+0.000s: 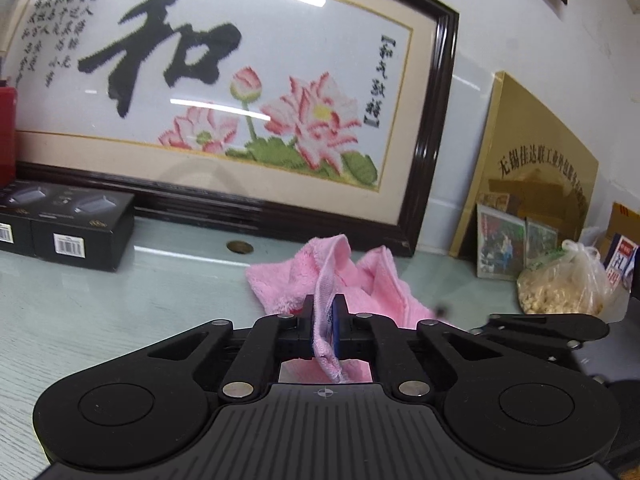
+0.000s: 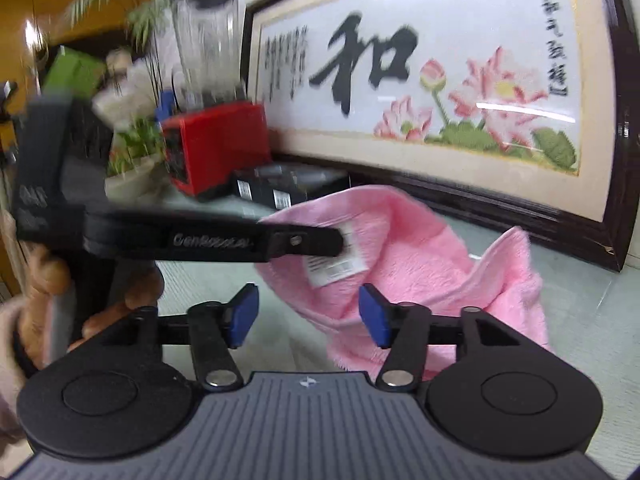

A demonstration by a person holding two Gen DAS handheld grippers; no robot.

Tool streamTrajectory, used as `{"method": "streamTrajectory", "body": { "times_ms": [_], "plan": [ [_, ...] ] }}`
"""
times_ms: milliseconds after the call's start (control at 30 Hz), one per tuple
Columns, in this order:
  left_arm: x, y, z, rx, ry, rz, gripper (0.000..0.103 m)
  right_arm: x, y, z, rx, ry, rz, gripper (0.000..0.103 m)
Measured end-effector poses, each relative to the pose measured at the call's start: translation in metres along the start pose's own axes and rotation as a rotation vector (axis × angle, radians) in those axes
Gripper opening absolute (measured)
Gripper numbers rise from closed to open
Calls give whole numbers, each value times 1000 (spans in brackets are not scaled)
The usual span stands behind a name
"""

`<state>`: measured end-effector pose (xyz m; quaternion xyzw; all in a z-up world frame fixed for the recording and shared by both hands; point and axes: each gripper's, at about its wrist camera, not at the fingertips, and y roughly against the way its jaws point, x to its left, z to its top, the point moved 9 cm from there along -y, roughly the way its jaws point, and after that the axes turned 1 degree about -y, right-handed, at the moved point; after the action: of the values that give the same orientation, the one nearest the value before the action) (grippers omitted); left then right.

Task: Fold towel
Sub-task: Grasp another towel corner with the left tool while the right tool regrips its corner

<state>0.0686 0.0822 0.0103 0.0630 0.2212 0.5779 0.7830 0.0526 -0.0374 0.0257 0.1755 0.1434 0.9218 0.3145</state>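
The soft pink fleece towel hangs bunched and part-lifted above the pale glass-topped desk, one hemmed edge raised and the rest slumping in loose folds toward the surface; a white printed care label shows on the face turned to your right wrist camera. It looks light, limp and plush; expect it to droop wherever it is unsupported, to keep no crease by itself, and to be neither slippery nor breakable. The stitched hem is probably your firmest hold; a corner on that hem, away from the one already pinched, would let you stretch the edge straight.

Your left gripper has its jaws closed tight on a narrow strip of that hem, which runs up between the blue pads and flops over; in the right wrist view this same gripper reaches in from the left, its tip at the towel beside the label. Your right gripper stands wide open, blue pads well apart, holding nothing, the towel just ahead of and slightly to the right of the gap.

Behind the towel leans a large dark-framed cross-stitch picture of lotus flowers and black calligraphy; to its left sit black retail boxes and a red-based blender with a clear jar; to the right, a clear plastic bag of pale nuts.
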Motion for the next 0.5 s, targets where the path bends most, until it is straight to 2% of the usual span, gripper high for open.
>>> {"method": "streamTrajectory", "body": {
  "times_ms": [33, 100, 167, 267, 367, 500],
  "plan": [
    [1, 5, 3, -19, 10, -9, 4, -9, 9, 6, -35, -43, 8, 66],
    [2, 12, 7, -42, 20, -33, 4, -32, 25, 15, -100, -145, -8, 80],
    [2, 21, 11, -67, 32, -61, 4, -66, 40, 21, -164, -278, -58, 81],
    [4, 24, 12, -64, 39, -67, 4, -104, 40, 15, -144, -381, -153, 81],
    [5, 20, 7, -19, 31, -58, 4, -128, 23, 7, -63, -420, -224, 81],
    [7, 17, 2, 10, 24, -35, 4, -128, -4, 11, 11, -422, -210, 81]
  ]
}}
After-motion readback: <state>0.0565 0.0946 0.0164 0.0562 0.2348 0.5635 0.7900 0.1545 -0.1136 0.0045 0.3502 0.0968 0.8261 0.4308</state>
